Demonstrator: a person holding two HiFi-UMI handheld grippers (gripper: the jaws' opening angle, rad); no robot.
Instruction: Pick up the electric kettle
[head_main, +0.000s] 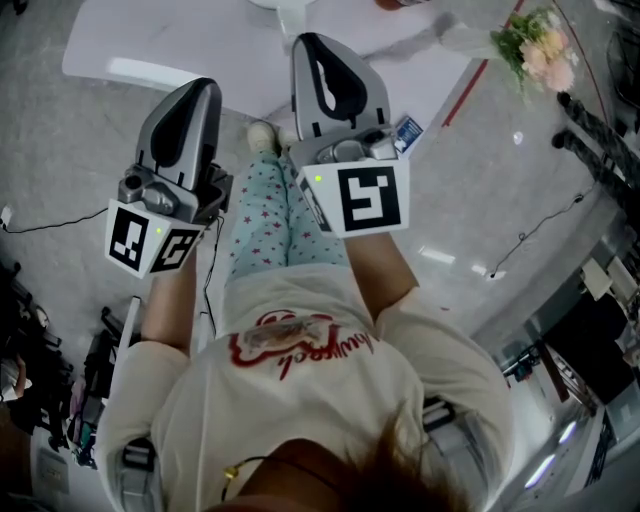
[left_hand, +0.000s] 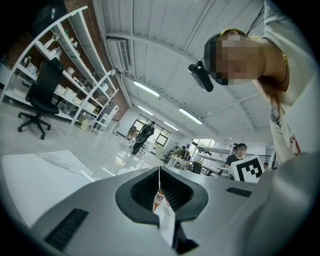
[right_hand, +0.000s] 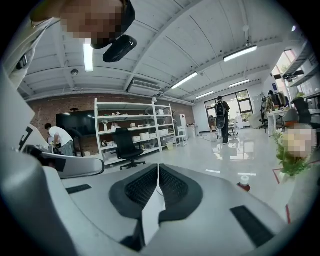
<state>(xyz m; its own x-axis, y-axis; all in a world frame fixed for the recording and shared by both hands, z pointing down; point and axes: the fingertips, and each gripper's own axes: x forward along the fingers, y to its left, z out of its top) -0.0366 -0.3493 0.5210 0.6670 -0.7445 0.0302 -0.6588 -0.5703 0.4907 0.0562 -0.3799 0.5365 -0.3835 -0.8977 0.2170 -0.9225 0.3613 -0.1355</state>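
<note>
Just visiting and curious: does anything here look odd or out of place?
Nothing looks spilled or broken. The odd part: no kettle shows anywhere, and the left gripper and right gripper both have their fingers shut on nothing. A bottle stands alone on the floor.

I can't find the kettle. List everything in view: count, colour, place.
electric kettle: none, in no view
flat surface: one, white, head view's top
flowers: one bunch, pink and green, head view's upper right
shelves: at least one unit, white, along the brick wall
office chair: one, black, before the shelves
bottle: one, white cap, on the floor
bystanders: at least two, far back
cables: several, black, on the floor
trousers: one pair, teal with stars
left hand-held gripper: one, grey, shut, empty
right hand-held gripper: one, grey, shut, empty
</note>
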